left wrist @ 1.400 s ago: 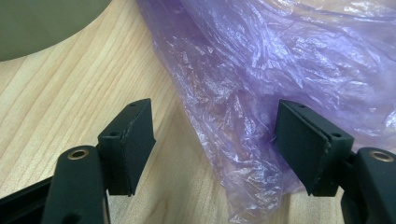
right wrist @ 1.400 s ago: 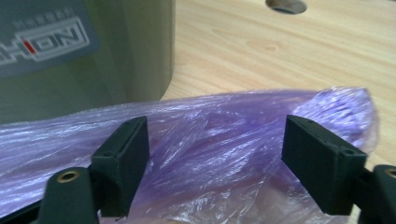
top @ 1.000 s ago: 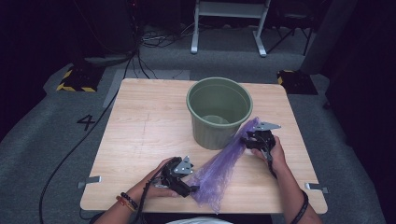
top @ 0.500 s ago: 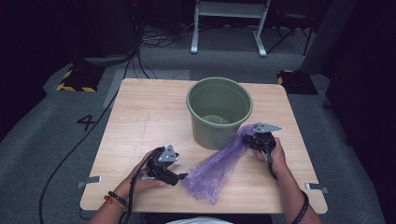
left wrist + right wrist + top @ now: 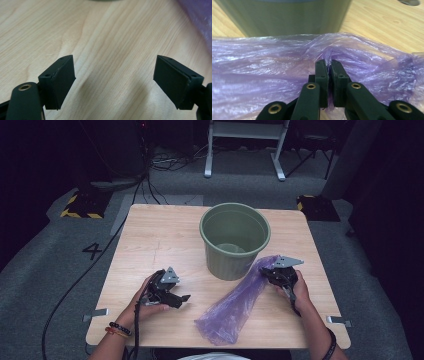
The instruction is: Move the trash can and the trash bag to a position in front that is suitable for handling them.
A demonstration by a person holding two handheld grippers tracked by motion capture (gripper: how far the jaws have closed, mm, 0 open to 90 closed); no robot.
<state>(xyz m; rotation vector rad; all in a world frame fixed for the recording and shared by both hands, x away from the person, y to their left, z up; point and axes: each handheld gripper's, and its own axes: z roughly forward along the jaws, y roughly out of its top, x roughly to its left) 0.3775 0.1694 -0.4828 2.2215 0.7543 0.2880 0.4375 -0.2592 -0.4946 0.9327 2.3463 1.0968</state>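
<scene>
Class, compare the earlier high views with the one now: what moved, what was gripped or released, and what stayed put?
The left gripper let go of the purple bag and drew away leftward, jaws open. The right gripper has just been closing its jaws, now pinching the bag. The green bucket stayed put.

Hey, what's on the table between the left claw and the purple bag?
Nothing: bare tabletop separates the open left claw from the bag in the high view. The left gripper view shows bare wood between its jaws too.
</scene>
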